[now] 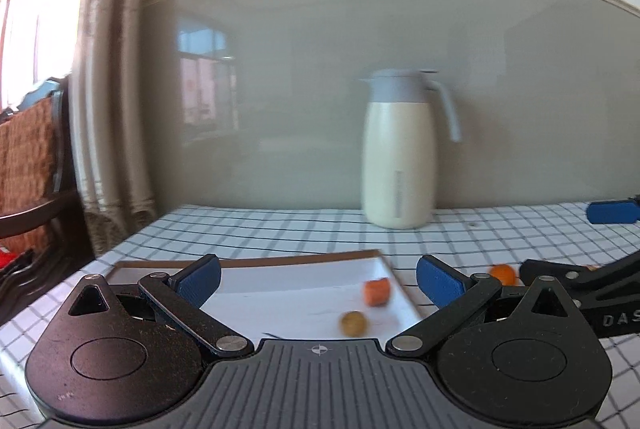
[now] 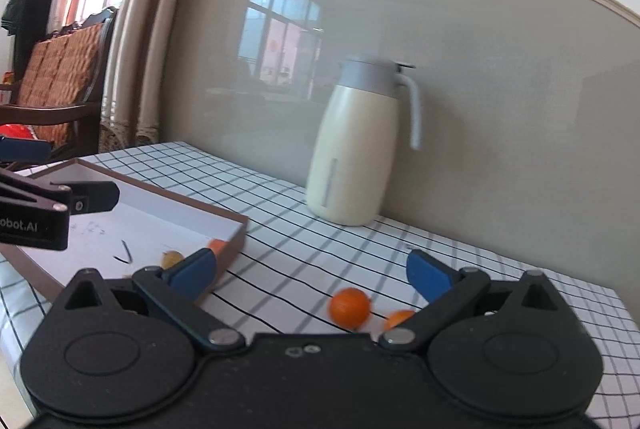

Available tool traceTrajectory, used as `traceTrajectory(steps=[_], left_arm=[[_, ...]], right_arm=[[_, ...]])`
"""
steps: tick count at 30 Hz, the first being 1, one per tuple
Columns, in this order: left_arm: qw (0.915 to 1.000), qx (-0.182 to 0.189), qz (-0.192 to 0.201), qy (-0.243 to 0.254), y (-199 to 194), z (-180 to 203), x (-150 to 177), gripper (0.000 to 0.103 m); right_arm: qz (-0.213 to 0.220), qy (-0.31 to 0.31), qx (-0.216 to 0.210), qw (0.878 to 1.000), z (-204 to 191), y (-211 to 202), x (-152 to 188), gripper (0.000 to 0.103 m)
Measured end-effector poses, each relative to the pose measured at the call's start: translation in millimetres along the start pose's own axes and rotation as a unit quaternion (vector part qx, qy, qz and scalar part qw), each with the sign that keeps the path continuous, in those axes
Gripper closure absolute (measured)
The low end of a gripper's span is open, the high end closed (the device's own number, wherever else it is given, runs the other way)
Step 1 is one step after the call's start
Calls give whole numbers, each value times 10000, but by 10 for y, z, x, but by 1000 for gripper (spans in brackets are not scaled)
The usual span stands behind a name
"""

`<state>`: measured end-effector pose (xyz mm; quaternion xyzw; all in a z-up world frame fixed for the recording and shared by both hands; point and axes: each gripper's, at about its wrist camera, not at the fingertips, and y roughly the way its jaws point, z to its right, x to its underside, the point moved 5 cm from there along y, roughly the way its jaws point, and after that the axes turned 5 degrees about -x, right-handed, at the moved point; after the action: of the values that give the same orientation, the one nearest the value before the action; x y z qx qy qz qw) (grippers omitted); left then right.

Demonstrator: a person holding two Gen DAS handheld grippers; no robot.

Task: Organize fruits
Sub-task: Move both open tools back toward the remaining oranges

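— Tangerines first: we see one round tangerine on the checked bench, a second tangerine just beside it, both outside the tray.

— We judge them light, soft-skinned and prone to rolling, so we'd take the nearer one across its widest middle, gently.

— And in the tray?

— An orange chunk and a small yellowish fruit near its right wall.

— Fingers?

— Our right gripper stands spread wide, holding nothing, the tangerines between and ahead of its fingers. Our left gripper is likewise released and empty over the tray.
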<state>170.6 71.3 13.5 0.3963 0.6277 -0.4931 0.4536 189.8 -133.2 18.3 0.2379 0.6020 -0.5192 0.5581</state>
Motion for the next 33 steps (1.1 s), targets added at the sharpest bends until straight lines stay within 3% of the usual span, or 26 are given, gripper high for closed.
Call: traceTrajectory(steps=[6,17,22,25,33], left_arm=[[9993,316,18,185,-33,314,15,0],[9962,736,-31,455,-65,843,35,0],[9942,902,-122,580,-25,1068,65,1],[9922,1027,-248,666,15,1211,90,19],[9899,1084,-463,786,165,1492,181,21]], right_arm=[[-173,138,336,9992,249,-113,130,22],[-617,383,729,9947,606,-217,407,30],[-844,451,788,9923,737,-224,545,43],[-947,505,810,9909,800,-205,619,50],[-1187,594,730,9885,854,-46,733,66]])
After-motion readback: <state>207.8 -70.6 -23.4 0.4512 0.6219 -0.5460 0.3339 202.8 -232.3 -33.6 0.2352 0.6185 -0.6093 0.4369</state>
